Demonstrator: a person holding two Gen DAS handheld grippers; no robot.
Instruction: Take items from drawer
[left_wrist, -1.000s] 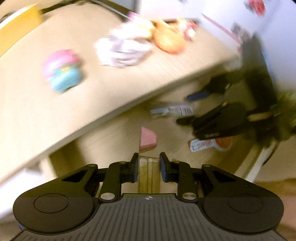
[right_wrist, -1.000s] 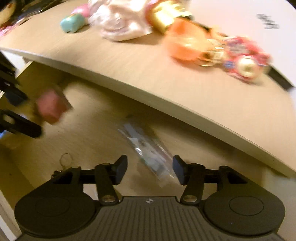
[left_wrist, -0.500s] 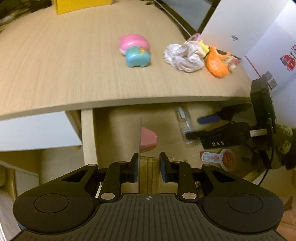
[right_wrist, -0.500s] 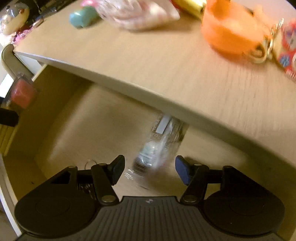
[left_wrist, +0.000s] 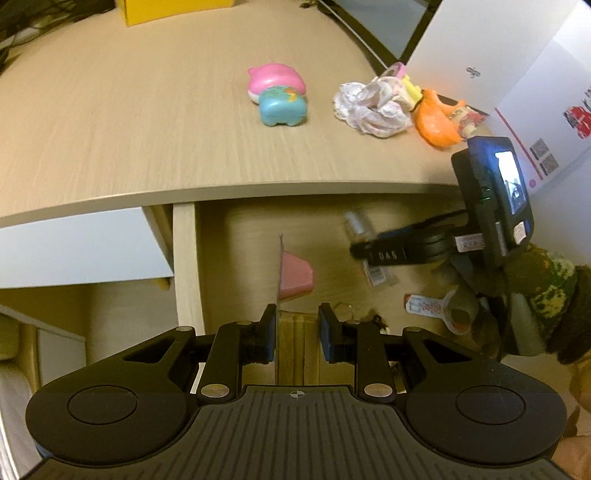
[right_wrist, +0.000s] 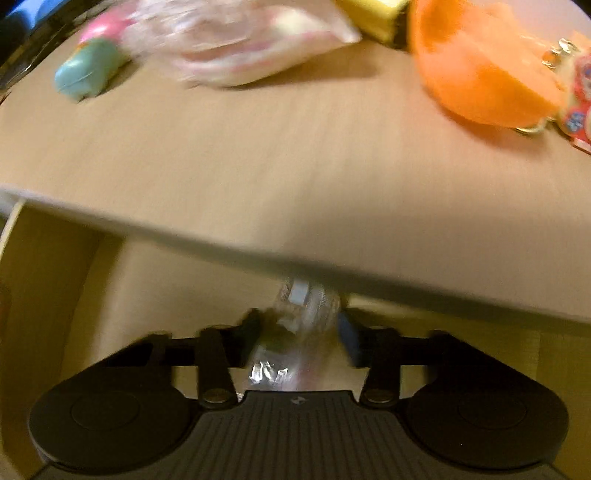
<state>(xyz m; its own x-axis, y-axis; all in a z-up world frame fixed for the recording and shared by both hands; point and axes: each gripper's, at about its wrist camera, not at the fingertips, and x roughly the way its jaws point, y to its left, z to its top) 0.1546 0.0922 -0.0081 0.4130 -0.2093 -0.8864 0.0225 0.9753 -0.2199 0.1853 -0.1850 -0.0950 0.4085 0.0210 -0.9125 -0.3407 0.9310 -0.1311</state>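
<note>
Under the desktop (left_wrist: 129, 122) an open wooden drawer (left_wrist: 240, 240) shows. My left gripper (left_wrist: 297, 328) is shut on a pink packet (left_wrist: 295, 275) with a thin backing card, held above the drawer's near edge. In the left wrist view my right gripper (left_wrist: 360, 251) reaches into the drawer from the right, held by a gloved hand (left_wrist: 535, 291). In the blurred right wrist view the right gripper (right_wrist: 301, 332) is shut on a clear plastic packet (right_wrist: 295, 328); its far end is hidden under the desk edge.
A red and white packet (left_wrist: 424, 306) and a small key ring (left_wrist: 343, 308) lie in the drawer. On the desktop sit a pink and teal toy (left_wrist: 279, 96), a crumpled white cloth (left_wrist: 373, 107), an orange toy (left_wrist: 436, 122) and a yellow box (left_wrist: 173, 9).
The right gripper moved forward over the clear packet and its fingers narrowed onto it. The left gripper kept the pink packet while its view swung and steadied over the desk.
</note>
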